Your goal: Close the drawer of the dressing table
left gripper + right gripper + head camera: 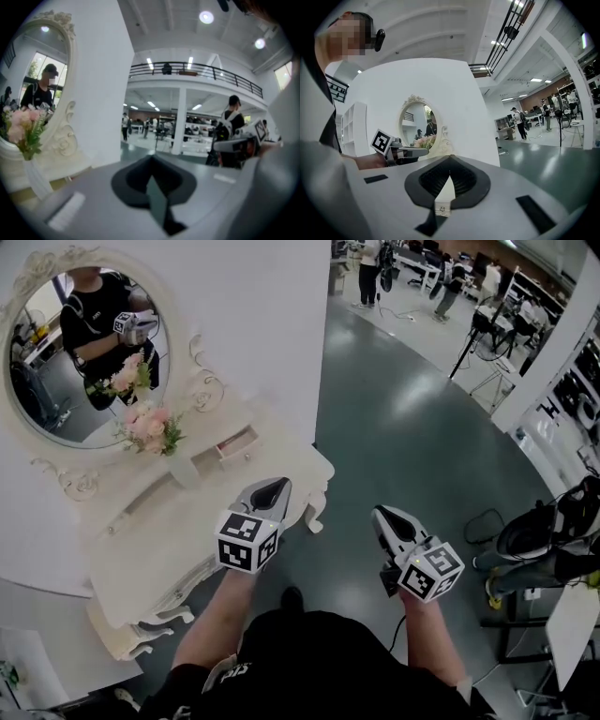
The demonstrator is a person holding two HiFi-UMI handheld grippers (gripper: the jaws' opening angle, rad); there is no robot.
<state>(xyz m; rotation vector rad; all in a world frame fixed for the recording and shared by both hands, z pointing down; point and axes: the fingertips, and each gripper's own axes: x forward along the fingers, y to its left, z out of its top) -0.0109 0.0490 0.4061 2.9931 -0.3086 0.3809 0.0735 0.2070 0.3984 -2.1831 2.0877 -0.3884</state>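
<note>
The white dressing table stands at the left of the head view, with an oval mirror and a vase of pink flowers. A small drawer in its raised back part sticks out a little, pink inside. My left gripper hovers shut and empty over the table's front right corner, short of the drawer. My right gripper is shut and empty over the floor, right of the table. The left gripper view shows shut jaws, the mirror and flowers. The right gripper view shows shut jaws and the left gripper.
Dark green floor spreads to the right of the table. A black chair and stand sit at the right edge. People and desks are far off at the back. A white wall rises behind the table.
</note>
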